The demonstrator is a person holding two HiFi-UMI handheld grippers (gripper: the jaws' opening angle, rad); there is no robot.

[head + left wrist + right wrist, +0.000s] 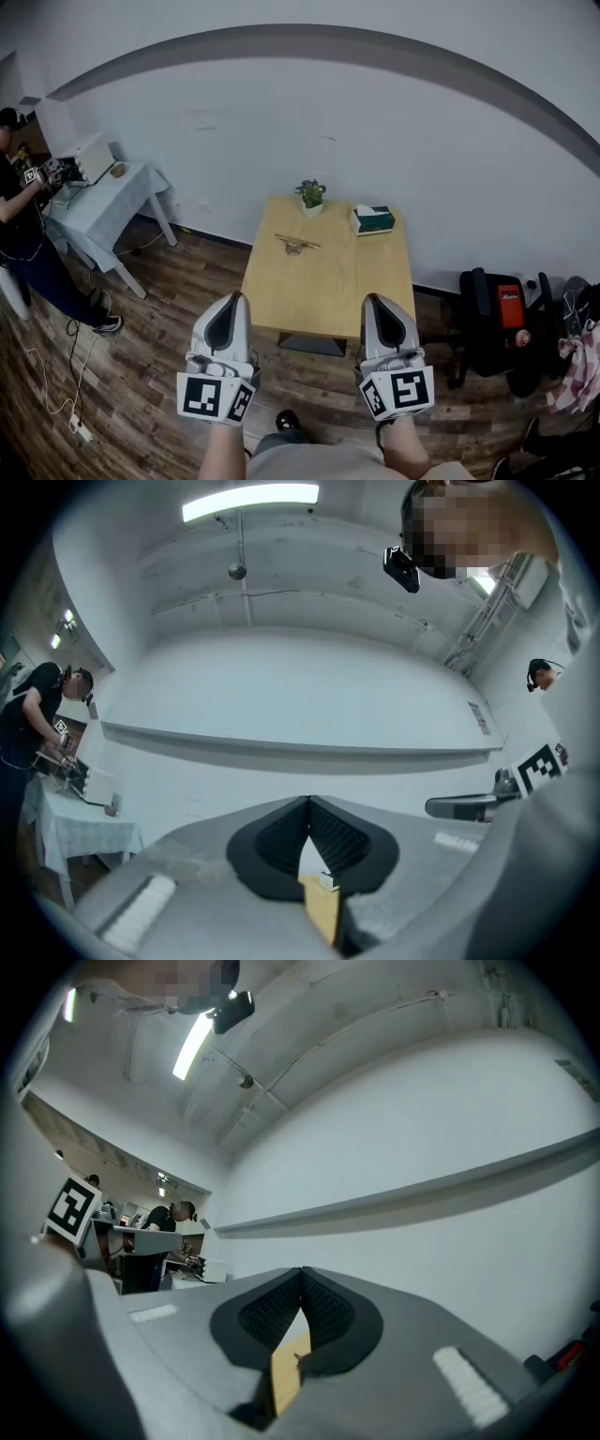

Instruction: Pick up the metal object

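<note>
The metal object (296, 244), a slim brass-coloured piece, lies on the far left part of the light wooden table (328, 291). In the head view, my left gripper (238, 298) and right gripper (372, 300) hover side by side just before the table's near edge, well short of the object. Both are shut with nothing between the jaws. In the left gripper view the left gripper (307, 805) has its pads meeting, with a sliver of the table (322, 909) below. The right gripper (301, 1276) looks the same in its view, above a strip of the table (285, 1374). The object shows in neither gripper view.
A small potted plant (310, 195) and a green tissue box (372, 219) stand at the table's back edge by the white wall. A person (21, 220) works at a white-clothed side table (105, 202) on the left. A black chair with bags (497, 323) stands right.
</note>
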